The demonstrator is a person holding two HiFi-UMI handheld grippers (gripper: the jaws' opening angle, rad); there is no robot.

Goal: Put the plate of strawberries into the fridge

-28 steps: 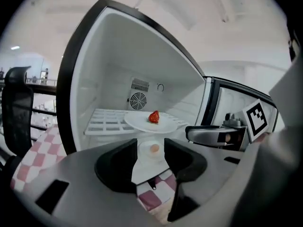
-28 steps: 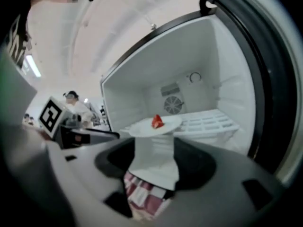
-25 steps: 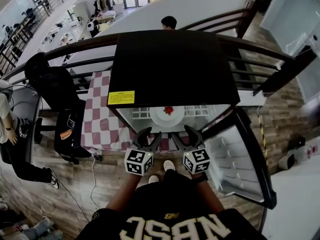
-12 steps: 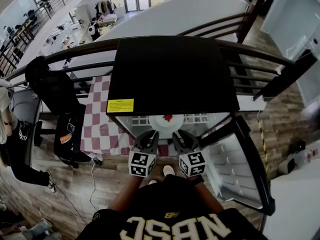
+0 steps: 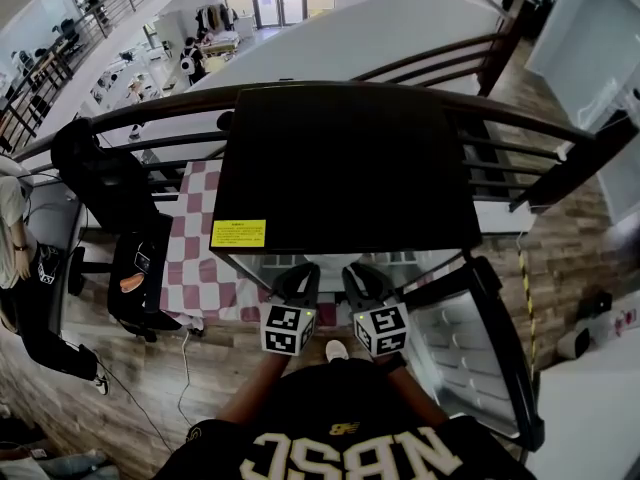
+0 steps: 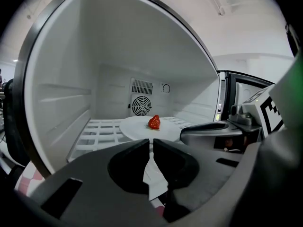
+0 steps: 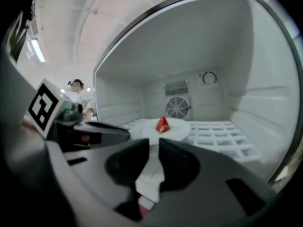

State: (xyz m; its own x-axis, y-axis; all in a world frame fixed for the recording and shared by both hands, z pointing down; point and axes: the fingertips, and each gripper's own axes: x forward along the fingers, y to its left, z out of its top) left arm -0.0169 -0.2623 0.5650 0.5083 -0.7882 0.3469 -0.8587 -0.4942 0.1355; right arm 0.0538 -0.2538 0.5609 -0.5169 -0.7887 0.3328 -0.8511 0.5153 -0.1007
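A white plate (image 6: 137, 126) with one red strawberry (image 6: 154, 122) rests on the wire shelf (image 6: 102, 134) inside the open fridge (image 5: 345, 158). In the right gripper view the strawberry (image 7: 163, 124) sits on the plate (image 7: 177, 130) just beyond the jaw tips. My left gripper (image 6: 151, 143) and right gripper (image 7: 154, 144) hang side by side at the fridge mouth, short of the plate's near rim. Both pairs of jaws have just been closing, down to a thin slit with nothing between them. In the head view the left gripper (image 5: 300, 273) and right gripper (image 5: 360, 271) reach under the fridge's black top, which hides the plate.
The fridge door (image 5: 480, 338) stands open at the right. A fan grille (image 6: 141, 106) sits in the back wall. Left of the fridge are a checkered tablecloth (image 5: 200, 238) and a black chair (image 5: 140, 268). A railing (image 5: 500, 108) runs behind, and a person (image 5: 20, 258) stands far left.
Both grippers' jaws went from wide open to nearly together. The grippers drew closer to each other at the fridge mouth, and the plate slid out of the head view under the fridge top.
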